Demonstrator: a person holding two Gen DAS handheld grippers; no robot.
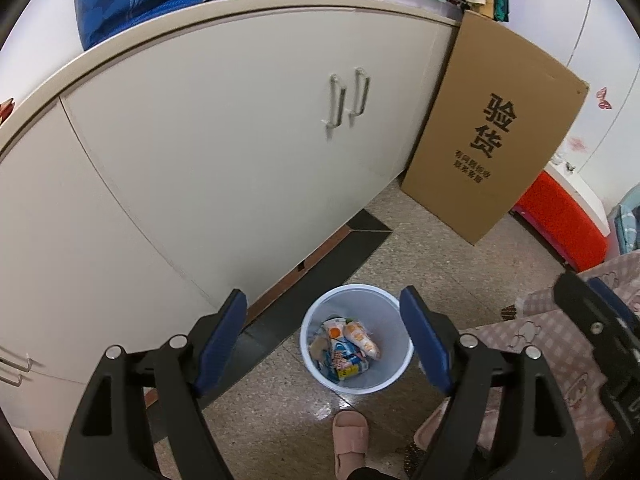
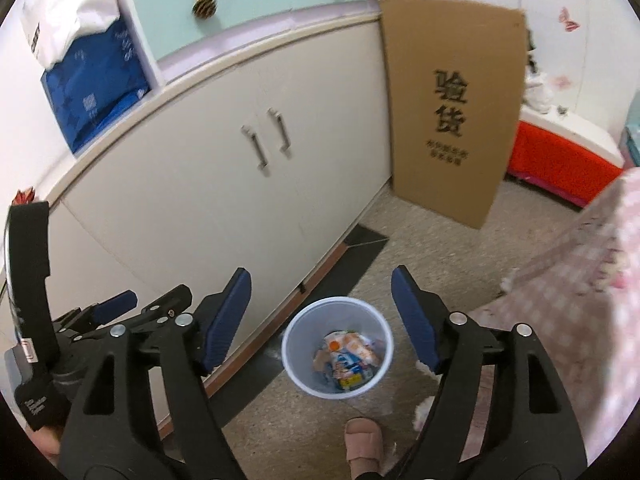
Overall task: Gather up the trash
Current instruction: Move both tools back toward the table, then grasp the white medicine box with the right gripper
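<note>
Both the left gripper [image 1: 322, 330] and right gripper [image 2: 320, 320] are held wide open, empty, above the bin [image 1: 394, 378] of wrappers [image 1: 346, 350], set near the cupboard [image 1: 240, 152] edge; bare floor [image 1: 432, 256] is seen beyond

At your ten o'clock a long white cabinet [image 1: 224, 152] runs along the wall, two metal handles [image 1: 347, 98] on its doors. At one o'clock a tall cardboard box [image 1: 496, 136] leans against its end. You stand on speckled grey floor [image 1: 432, 240], with a red-sided unit [image 1: 560, 220] at two o'clock and pink checked fabric [image 1: 540, 344] at four.
</note>
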